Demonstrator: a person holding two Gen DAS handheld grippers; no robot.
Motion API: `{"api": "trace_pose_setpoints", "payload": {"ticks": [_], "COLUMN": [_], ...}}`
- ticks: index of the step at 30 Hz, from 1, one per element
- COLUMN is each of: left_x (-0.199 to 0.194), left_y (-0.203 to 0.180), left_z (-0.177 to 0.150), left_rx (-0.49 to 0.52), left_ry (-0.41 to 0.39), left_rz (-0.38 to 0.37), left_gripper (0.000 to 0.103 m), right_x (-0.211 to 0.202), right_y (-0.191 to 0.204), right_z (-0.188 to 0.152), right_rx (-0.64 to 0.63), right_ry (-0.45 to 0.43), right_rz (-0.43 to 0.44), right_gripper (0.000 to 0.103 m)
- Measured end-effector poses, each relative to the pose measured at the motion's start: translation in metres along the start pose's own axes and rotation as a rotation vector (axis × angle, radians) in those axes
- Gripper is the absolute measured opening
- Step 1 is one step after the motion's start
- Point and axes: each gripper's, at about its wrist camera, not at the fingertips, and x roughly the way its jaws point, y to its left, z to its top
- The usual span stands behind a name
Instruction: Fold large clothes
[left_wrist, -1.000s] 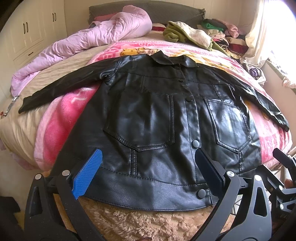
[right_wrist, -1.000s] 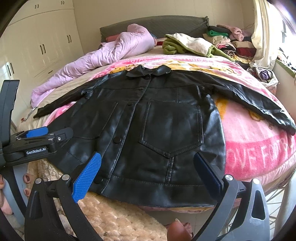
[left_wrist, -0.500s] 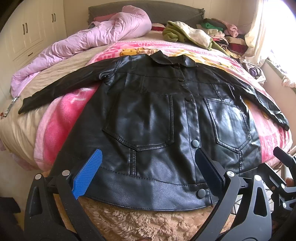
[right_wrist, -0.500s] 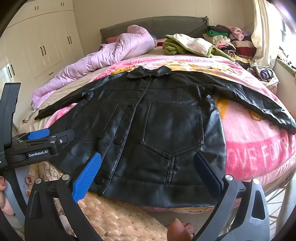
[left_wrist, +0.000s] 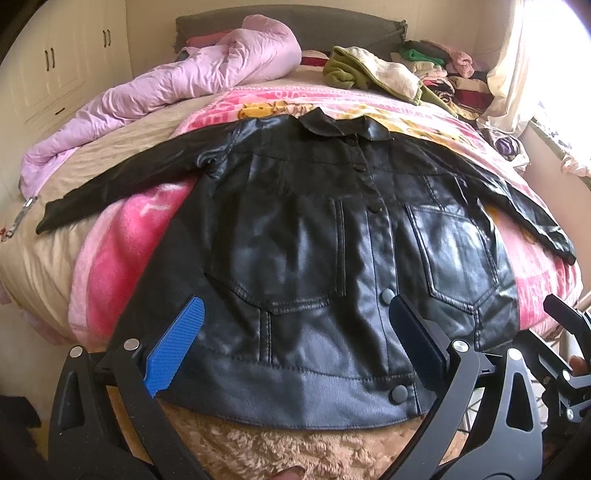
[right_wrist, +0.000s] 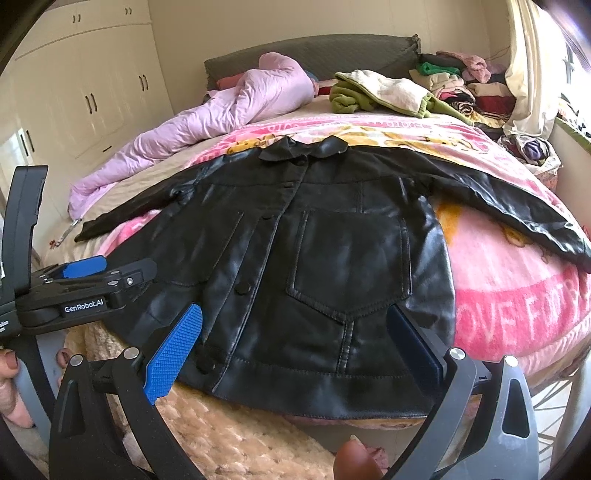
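Note:
A black leather jacket (left_wrist: 314, 251) lies front up and buttoned on the bed, both sleeves spread out sideways, its hem at the bed's near edge. In the right wrist view the same jacket (right_wrist: 332, 266) fills the middle. My left gripper (left_wrist: 295, 332) hovers open over the left half of the hem, nothing between its fingers. Over the right half of the hem, my right gripper (right_wrist: 295, 332) is open and empty too. The left gripper's body (right_wrist: 85, 291) shows at the left of the right wrist view, and the right gripper's body (left_wrist: 554, 354) at the right edge of the left wrist view.
A pink printed blanket (right_wrist: 517, 288) covers the bed under the jacket. A lilac duvet (left_wrist: 177, 85) lies bunched at the back left, green and cream clothes (right_wrist: 376, 92) and a stack of folded clothes (right_wrist: 461, 81) at the back right. A tan fluffy rug (left_wrist: 295, 446) hangs at the near edge. Cupboards (right_wrist: 92, 92) stand left.
Both grippers have drifted very slightly; the jacket sits a touch higher in the right wrist view. The jacket itself has not moved and nothing has been gripped.

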Motion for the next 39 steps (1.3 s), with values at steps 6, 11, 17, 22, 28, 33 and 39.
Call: {"api": "trace_pose_setpoints", "payload": {"ticks": [6, 11, 17, 22, 28, 33, 39], "left_x": [0.002, 0.004, 0.003, 0.003, 0.002, 0.007, 0.021], "left_y": [0.003, 0.005, 0.005, 0.005, 0.005, 0.001, -0.011], "left_z": [0.016, 0.029, 0.053, 0.084, 0.118, 0.141, 0.165], "left_rx": [-0.019, -0.036, -0.027, -0.025, -0.026, -0.031, -0.019], "left_ry": [-0.011, -0.017, -0.056, -0.091, -0.129, -0.144, -0.13], "left_rz": [-0.003, -0.022, -0.034, -0.034, -0.02, -0.032, -0.071], "left_gripper": [0.094, 0.094, 0.094, 0.094, 0.094, 0.094, 0.094], "right_x": [0.003, 0.005, 0.007, 0.01, 0.013, 0.015, 0.016], "right_y": [0.0, 0.002, 0.002, 0.003, -0.003, -0.014, -0.027], "right_z": [0.015, 0.031, 0.056, 0.08, 0.109, 0.134, 0.165], "right_rx": [0.003, -0.011, -0.011, -0.007, 0.014, 0.069, 0.112], "right_ry": [-0.007, -0.026, -0.055, -0.073, -0.109, -0.129, -0.18], "right_rz": [0.024, 0.02, 0.043, 0.052, 0.035, 0.054, 0.058], "right_gripper": [0.099, 0.099, 0.099, 0.099, 0.099, 0.099, 0.099]}}
